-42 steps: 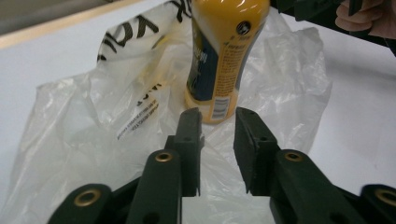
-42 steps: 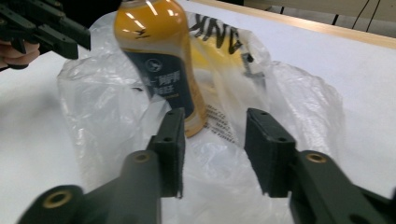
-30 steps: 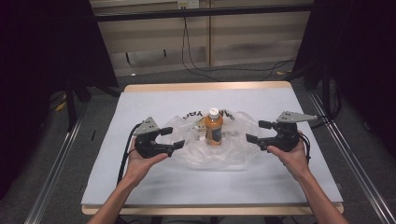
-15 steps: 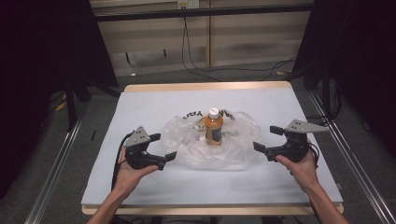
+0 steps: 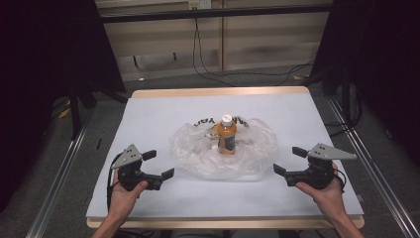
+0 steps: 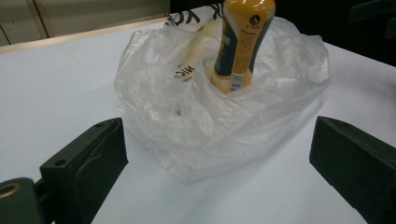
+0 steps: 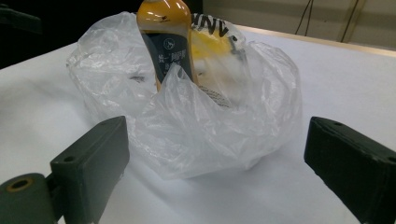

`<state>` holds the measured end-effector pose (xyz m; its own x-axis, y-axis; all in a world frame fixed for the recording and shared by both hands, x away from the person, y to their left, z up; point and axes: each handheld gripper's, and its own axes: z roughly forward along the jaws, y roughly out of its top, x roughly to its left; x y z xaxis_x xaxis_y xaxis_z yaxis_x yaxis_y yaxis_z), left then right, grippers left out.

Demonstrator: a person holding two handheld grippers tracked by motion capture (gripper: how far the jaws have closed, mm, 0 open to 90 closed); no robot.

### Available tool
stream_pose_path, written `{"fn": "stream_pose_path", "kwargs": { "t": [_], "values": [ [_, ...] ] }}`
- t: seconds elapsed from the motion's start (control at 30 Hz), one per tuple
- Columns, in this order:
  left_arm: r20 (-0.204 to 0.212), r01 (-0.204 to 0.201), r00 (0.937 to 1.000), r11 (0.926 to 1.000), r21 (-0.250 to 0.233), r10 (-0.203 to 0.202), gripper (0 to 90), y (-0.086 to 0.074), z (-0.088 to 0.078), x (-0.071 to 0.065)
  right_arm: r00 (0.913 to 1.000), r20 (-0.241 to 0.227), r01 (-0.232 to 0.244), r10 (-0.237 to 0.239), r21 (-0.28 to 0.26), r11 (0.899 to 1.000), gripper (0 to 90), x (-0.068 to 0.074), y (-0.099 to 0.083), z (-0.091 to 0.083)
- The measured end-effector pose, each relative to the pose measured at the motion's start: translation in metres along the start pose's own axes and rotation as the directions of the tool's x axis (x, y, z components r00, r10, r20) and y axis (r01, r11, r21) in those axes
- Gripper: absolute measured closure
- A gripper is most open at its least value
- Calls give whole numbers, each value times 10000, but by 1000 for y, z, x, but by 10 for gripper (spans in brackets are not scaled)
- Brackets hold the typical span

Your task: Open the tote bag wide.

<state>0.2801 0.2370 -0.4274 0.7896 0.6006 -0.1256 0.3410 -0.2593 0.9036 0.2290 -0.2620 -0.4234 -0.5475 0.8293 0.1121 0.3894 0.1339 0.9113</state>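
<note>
High view: I hold my left gripper [image 5: 157,165] near the front left of the white table [image 5: 148,114] and my right gripper [image 5: 288,161] near the front right, each apart from the clear plastic bag [image 5: 198,148] that lies crumpled at the table's centre; both sets of jaws stand wide with nothing between them, the left set having just been opening. An orange drink bottle [image 5: 227,136] with a white cap stands upright inside the bag, whose film has slumped in a ring around its base, some black lettering showing at the far rim. Left gripper view: my two black jaws rise at either side of the bottom edge, spread well apart over bare table, and the plastic bag [image 6: 210,121] sits ahead between their lines of sight, not touched; the bottle [image 6: 238,46] stands in it, its dark label facing me, its top cut off by the edge. Right gripper view: again jaws spread wide and empty, with the bag [image 7: 205,126] ahead and near, a raised flap of film partly covering the bottle [image 7: 166,42] behind it. Judged step: the bottle appears bagged and released, with both of my hands clear of the bag. If the bag is to be gathered or lifted, the next move calls for bringing each gripper in to a raised edge of the film on its own side and pinching thin plastic only, without nudging the upright bottle over.
</note>
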Motion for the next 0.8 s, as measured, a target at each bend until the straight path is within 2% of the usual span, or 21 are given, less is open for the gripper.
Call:
{"fn": "stream_pose_path", "kwargs": {
  "t": [0.03, 0.13, 0.2, 0.23, 0.3, 0.33, 0.43, 0.47, 0.53, 0.6, 0.67, 0.73, 0.77, 0.8],
  "values": [
    [-18, 107, 9999, 9999, 45, -107, 28, -2, -1, -2, 10000, 51, -12, 12, -107, 9999, 63, 0, -1, -3],
    [-129, 82, 9999, 10000, -3, -82, 29, -6, -6, -6, 9998, 154, -138, 141, -147, 9998, 63, 1, -4, -12],
    [-282, 180, 9994, 9997, -167, -184, 33, -9, -11, -12, 9996, 50, -264, 265, -145, 9995, 83, 1, -7, -16],
    [-74, 286, 9996, 9994, -191, -288, 33, -10, -12, -13, 9993, 67, -363, 364, -158, 9992, 85, 1, -9, -18],
    [-139, 416, 9990, 9990, -143, -417, 34, -14, -15, -17, 9997, 107, -239, 240, -120, 9996, 81, 3, -13, -23],
    [-164, 399, 9991, 9990, -211, -402, 34, -17, -16, -19, 9995, 159, -288, 291, -145, 9995, 75, 4, -16, -25],
    [-338, 201, 9992, 9998, 24, -200, 34, -26, -19, -22, 9982, 236, -539, 545, -243, 9982, 64, 5, -24, -30],
    [-215, 227, 9995, 9997, 6, -227, 33, -29, -19, -22, 9982, 281, -525, 530, -188, 9984, 63, 5, -27, -31],
    [-224, 328, 9992, 9994, 76, -327, 33, -36, -21, -21, 9974, 278, -667, 671, -141, 9977, 53, 5, -32, -33],
    [-185, 390, 9991, 9990, 197, -386, 33, -38, -25, -22, 9978, 466, -471, 464, 152, 9988, 50, 4, -33, -38],
    [-337, 46, 9994, 10000, 60, -44, 31, -38, -29, -23, 9964, 632, -548, 570, -361, 9978, 58, 5, -32, -46],
    [-486, 207, 9986, 9997, 94, -202, 29, -39, -29, -22, 9949, 764, -629, 653, -336, 9975, 53, 4, -35, -47],
    [-408, 179, 9990, 9998, 22, -178, 29, -39, -29, -20, 9944, 726, -748, 768, -304, 9967, 53, 3, -37, -46],
    [-571, 192, 9982, 9998, 91, -186, 29, -40, -28, -20, 9947, 715, -720, 733, -209, 9972, 54, 4, -38, -45]
  ]
}}
